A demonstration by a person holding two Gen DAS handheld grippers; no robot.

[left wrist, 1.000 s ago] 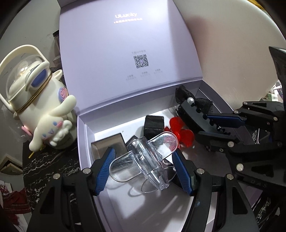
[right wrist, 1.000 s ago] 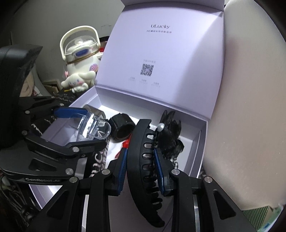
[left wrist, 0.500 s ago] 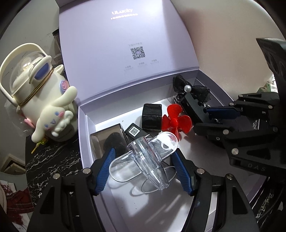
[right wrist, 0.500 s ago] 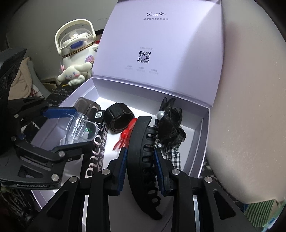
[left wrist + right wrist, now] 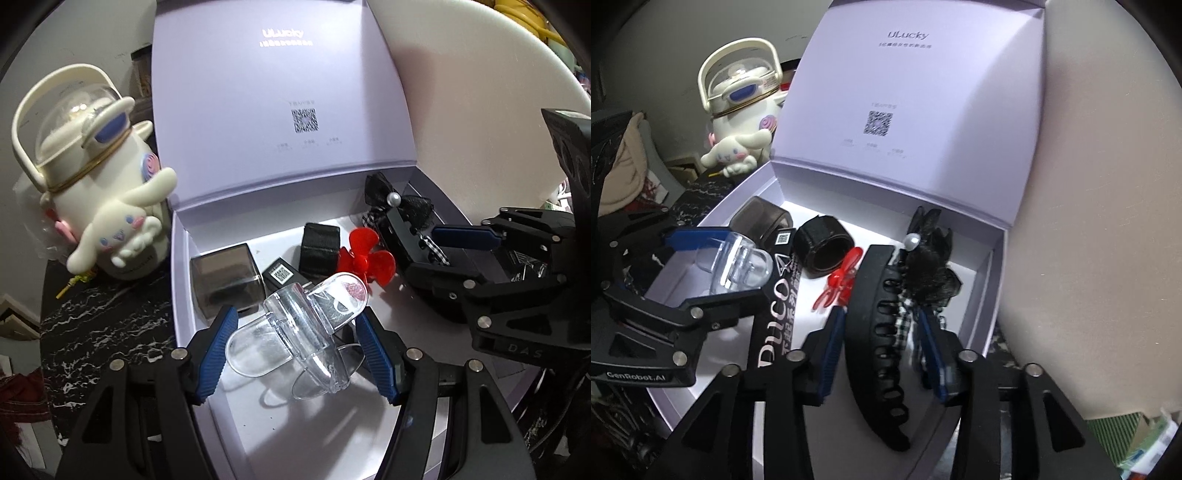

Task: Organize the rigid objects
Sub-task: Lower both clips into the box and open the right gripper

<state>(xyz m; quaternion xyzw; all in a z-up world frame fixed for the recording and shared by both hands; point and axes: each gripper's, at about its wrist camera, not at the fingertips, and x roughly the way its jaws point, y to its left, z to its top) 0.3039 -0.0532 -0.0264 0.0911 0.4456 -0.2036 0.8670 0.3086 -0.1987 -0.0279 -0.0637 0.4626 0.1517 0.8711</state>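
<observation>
Dark marbled table carried an open lilac box, its lid upright, with a cream character bottle standing just beside its left wall. Both tools hung over the box interior, so the step in hand looked like placing items inside. The left gripper had its fingers closed on one clear plastic holder, held just above the box floor. The right gripper had its fingers spread wider than the one black claw clip between them; whether they still touched it I cannot tell.

Already inside lay one smoky grey case, one black band, one red propeller, one black bow with a pearl and one long black printed carton.

Next, the clear holder probably needed lowering onto the bare floor near the front, then releasing without knocking the grey case.
</observation>
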